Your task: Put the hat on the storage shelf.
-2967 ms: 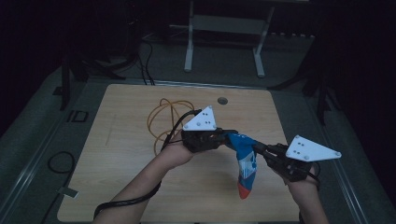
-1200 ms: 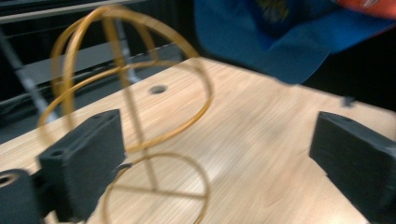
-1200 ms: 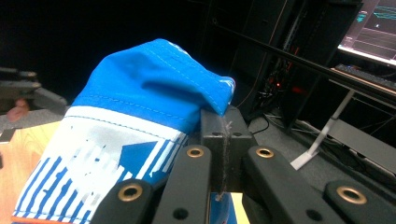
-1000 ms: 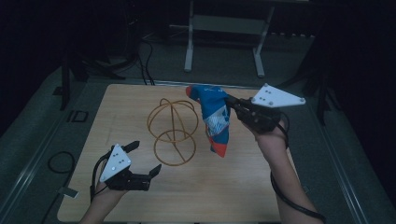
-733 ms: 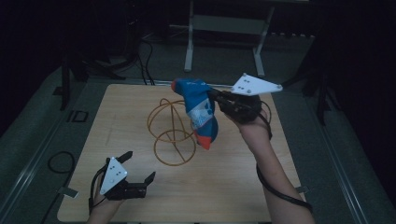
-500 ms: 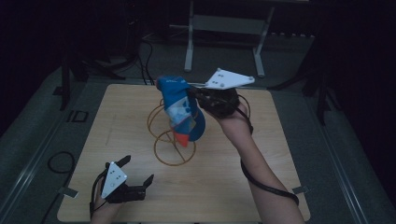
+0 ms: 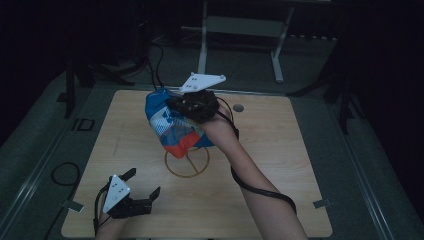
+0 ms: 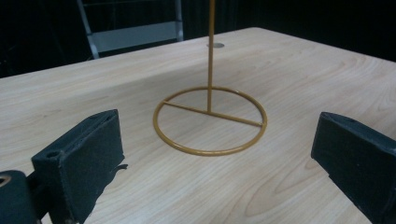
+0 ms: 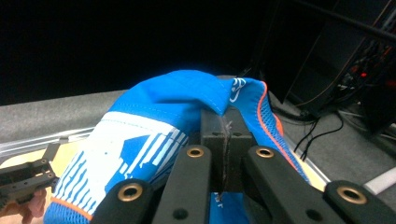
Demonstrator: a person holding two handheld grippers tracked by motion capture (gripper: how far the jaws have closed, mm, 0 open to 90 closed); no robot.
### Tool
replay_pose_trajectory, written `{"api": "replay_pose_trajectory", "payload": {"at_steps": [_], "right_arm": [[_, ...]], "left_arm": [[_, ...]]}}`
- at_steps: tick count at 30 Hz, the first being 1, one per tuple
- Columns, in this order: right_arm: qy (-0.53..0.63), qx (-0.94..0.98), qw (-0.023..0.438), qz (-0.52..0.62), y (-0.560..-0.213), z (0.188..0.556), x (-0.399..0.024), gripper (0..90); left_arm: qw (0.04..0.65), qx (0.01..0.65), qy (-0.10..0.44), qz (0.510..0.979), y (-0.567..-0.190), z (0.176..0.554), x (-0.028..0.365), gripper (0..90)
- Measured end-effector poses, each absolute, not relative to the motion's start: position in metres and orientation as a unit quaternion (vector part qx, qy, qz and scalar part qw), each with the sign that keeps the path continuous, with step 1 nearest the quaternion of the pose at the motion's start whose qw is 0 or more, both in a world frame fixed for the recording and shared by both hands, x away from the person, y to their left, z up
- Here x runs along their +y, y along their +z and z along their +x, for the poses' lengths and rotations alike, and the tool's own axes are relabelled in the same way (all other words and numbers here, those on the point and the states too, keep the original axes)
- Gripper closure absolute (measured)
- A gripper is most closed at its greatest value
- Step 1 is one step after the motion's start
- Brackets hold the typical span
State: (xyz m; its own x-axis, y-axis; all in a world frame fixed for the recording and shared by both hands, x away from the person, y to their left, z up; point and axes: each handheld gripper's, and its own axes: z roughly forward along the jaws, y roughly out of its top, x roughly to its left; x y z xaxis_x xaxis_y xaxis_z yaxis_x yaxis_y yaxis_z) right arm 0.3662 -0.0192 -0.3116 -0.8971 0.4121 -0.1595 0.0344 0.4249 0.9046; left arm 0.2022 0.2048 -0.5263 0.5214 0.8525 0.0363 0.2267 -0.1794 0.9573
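Note:
My right gripper [image 7: 176, 104] is shut on a blue cap [image 7: 170, 125] with white print and an orange edge, holding it in the air over the back middle of the table. In the right gripper view the jaws [image 9: 224, 128] pinch a fold of the cap's blue cloth [image 9: 154, 112]. Below the cap stands a gold wire stand with a ring base [image 7: 187, 162]; its top is hidden behind the cap. My left gripper [image 7: 142, 183] rests low at the table's front left, open and holding nothing. Ahead of its jaws are the ring base [image 8: 210, 151] and the upright rod [image 8: 210, 56].
The wooden table [image 7: 280, 165] has a small round hole [image 7: 238, 107] near its back edge. The right gripper's cable [image 7: 260, 187] loops over the table beside the forearm. A metal frame [image 7: 240, 25] stands on the floor behind the table.
The right gripper has carried the cap leftward and down over the wire stand. The left gripper, on the cap three seconds ago, has stayed open at the front left over the last second.

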Motion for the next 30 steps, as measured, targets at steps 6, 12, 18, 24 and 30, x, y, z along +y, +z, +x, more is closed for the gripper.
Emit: {"api": "replay_pose_trajectory", "payload": {"at_steps": [6, 12, 18, 24, 30], "right_arm": [[0.495, 0.837, 0.179, 0.147, -0.326, 0.374, -0.022, 90.0], [0.492, 0.840, 0.172, 0.155, -0.335, 0.377, -0.029, 89.8], [0.496, 0.835, 0.172, 0.166, -0.338, 0.378, -0.043, 89.2], [0.501, 0.833, 0.160, 0.171, -0.340, 0.381, -0.051, 81.0], [0.506, 0.829, 0.156, 0.178, -0.340, 0.383, -0.054, 74.9]], "left_arm": [[0.514, 0.384, 0.300, 0.706, -0.527, 0.203, 0.205, 2.5], [0.511, 0.384, 0.297, 0.709, -0.528, 0.204, 0.203, 2.5], [0.512, 0.384, 0.295, 0.709, -0.529, 0.205, 0.203, 2.5], [0.512, 0.384, 0.294, 0.710, -0.529, 0.205, 0.203, 2.5], [0.511, 0.383, 0.290, 0.713, -0.530, 0.206, 0.202, 2.5]]}}
